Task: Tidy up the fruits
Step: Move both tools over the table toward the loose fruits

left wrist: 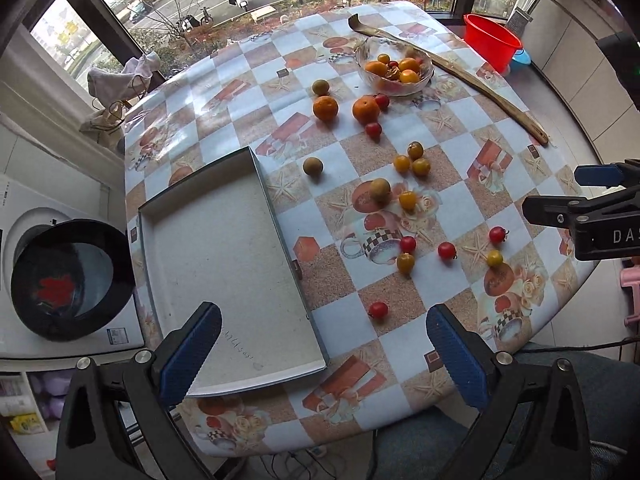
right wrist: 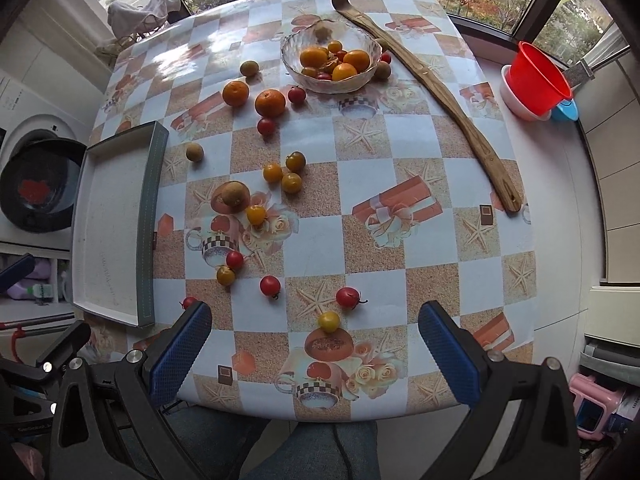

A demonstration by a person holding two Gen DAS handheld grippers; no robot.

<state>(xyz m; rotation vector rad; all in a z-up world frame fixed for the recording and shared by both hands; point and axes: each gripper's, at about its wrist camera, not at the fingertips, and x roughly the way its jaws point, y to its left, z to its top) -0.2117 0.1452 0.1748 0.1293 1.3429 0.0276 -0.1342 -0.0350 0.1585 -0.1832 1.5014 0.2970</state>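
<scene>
Near left edge of table [right wrist: 460,264]: shallow cardboard tray [left wrist: 224,264], nothing in it. Left gripper [left wrist: 323,350] above near edge, spread wide, holding nothing. Across the middle, loose: two tangerines [right wrist: 253,98], brownish longans [right wrist: 236,194], yellow cherry tomatoes [right wrist: 282,174], red cherry tomatoes [right wrist: 270,285]. Toward far edge: glass bowl [right wrist: 292,64] of mixed fruit. Along right side: wooden backscratcher [right wrist: 440,88]. Right gripper [right wrist: 315,346] over near edge, wide apart, holding nothing.
</scene>
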